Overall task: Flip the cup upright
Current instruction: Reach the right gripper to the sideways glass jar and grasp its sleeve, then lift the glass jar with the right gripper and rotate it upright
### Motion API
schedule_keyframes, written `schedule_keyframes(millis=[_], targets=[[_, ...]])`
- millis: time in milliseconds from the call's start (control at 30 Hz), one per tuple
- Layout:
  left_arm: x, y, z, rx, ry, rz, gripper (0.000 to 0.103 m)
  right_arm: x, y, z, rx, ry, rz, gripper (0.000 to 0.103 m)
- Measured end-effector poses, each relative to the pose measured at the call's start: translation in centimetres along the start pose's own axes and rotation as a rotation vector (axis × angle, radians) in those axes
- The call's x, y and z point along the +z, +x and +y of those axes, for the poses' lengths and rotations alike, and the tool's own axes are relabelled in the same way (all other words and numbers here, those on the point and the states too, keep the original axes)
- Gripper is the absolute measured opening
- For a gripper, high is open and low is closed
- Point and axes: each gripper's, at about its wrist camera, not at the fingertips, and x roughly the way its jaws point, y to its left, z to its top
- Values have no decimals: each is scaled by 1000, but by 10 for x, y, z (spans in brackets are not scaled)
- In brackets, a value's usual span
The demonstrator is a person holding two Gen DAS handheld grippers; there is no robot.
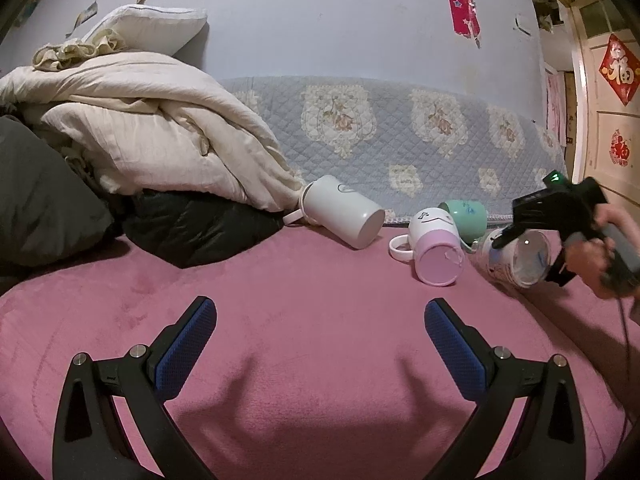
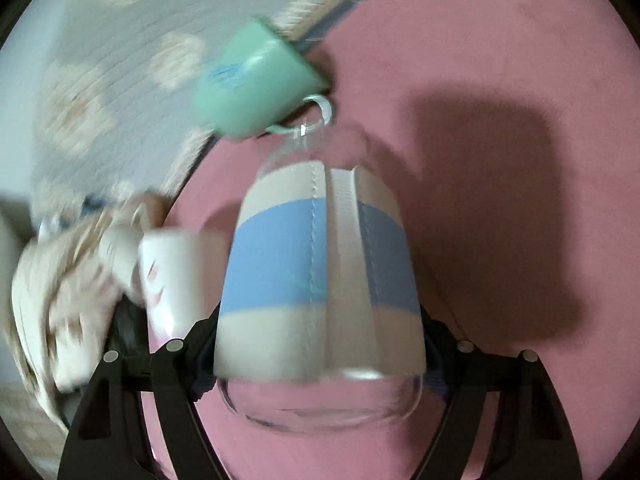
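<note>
A glass cup with a white and blue sleeve (image 2: 316, 272) sits between my right gripper's jaws (image 2: 320, 364), which are closed on its sides; the cup is tilted, its base toward the camera. The left wrist view shows it too (image 1: 516, 258), held by the right gripper (image 1: 528, 256) at the far right. A white and pink mug (image 1: 434, 246), a tall white mug (image 1: 344, 212) and a green mug (image 1: 466, 216) lie on their sides on the pink blanket (image 1: 280, 300). My left gripper (image 1: 320, 340) is open and empty, low over the blanket. The right wrist view is motion-blurred.
A pile of cream quilts and a pillow (image 1: 132, 132) and dark cushions (image 1: 192, 228) fill the left. A quilted floral cover (image 1: 400, 132) lines the wall behind the mugs. A door (image 1: 608, 120) stands at far right.
</note>
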Motion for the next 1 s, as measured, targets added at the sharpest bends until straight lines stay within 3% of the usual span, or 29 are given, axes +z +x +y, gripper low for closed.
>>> schedule_keyframes(millis=[133, 233, 567, 733, 933, 1000], targets=[[2, -2, 4, -9, -19, -15, 103, -46, -10, 23, 97, -103, 39, 82], [3, -3, 7, -7, -39, -22, 103, -86, -11, 44, 103, -163, 45, 82], [2, -13, 26, -1, -132, -70, 103, -174, 5, 81, 210, -208, 98, 82], [1, -12, 35, 0, -184, -72, 103, -176, 17, 87, 190, -280, 99, 84], [0, -12, 33, 2, -171, -71, 103, -167, -15, 97, 211, -403, 18, 90], [0, -12, 32, 2, -169, -70, 103, -161, -18, 92, 201, -402, 38, 90]])
